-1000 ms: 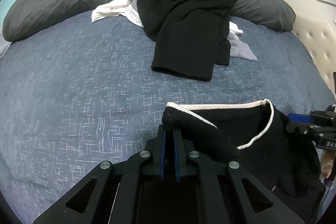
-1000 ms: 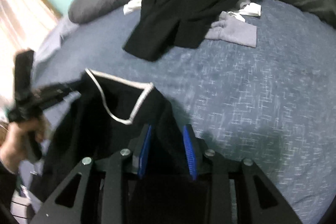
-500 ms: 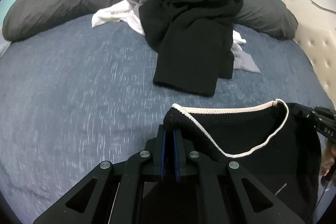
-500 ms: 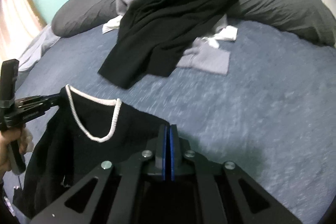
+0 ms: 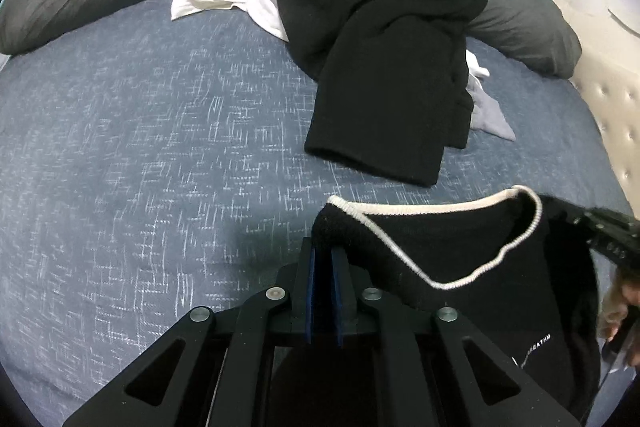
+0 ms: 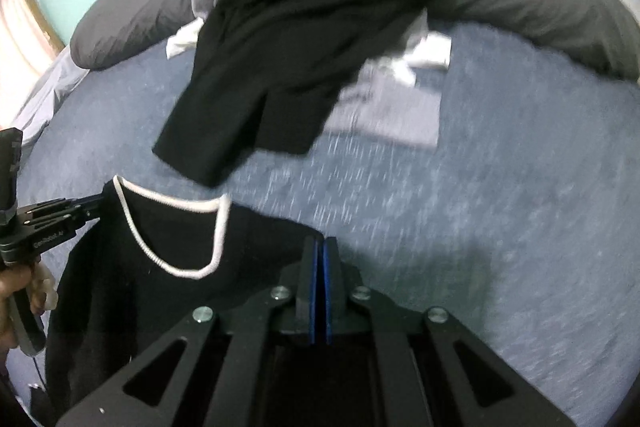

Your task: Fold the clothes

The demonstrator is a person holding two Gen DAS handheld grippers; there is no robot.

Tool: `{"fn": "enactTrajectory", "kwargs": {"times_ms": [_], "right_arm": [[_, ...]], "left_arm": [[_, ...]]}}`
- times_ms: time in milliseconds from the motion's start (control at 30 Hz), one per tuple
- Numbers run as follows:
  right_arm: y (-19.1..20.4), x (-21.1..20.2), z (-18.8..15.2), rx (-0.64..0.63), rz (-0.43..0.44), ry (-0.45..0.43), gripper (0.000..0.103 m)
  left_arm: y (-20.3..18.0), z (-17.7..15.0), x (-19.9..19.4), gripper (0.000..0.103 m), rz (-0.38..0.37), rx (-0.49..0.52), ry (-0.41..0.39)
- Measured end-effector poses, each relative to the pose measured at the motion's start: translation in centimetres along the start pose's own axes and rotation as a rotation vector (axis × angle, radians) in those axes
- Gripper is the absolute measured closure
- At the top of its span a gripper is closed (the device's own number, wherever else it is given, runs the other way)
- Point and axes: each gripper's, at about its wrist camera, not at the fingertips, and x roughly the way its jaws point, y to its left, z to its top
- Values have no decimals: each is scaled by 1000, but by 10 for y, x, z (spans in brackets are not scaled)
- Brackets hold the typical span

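The black sweater, trimmed white at the neck, is held up just above the blue bedspread. In the left wrist view, its shoulder is pinched between the pressed-together fingers of the left gripper, with a clothes pile lying further back on the bedspread. In the right wrist view, which is blurred, the sweater's other shoulder is clamped by the right gripper, and the sweater hangs off the bedspread's near edge.

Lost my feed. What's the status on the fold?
Both tools shut on black shirt, left tool, right tool. Shirt held up over bed. Clothes pile ahead, apart.
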Motion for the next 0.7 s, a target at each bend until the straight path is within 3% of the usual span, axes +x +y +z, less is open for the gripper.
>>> {"fn": "enactTrajectory", "kwargs": {"times_ms": [67,200,367,600,700], "right_arm": [[0,1,-5,22,7,-8,99],[0,-9,-6,51,23,-17,98],[2,-44,-10,67,38,-73,95],[8,-95,-56,99,107,-127,82],[14,-118,-84,107,142,-131,82]], "left_arm": [[-2,-2,-5,90,2,13,-8],[4,-4,-20,75,33,5,-22],[10,-17,-47,75,61,20,-35],[16,-59,-96,74,83,26,-49],[19,-84,-118,74,77,17,-42]]}}
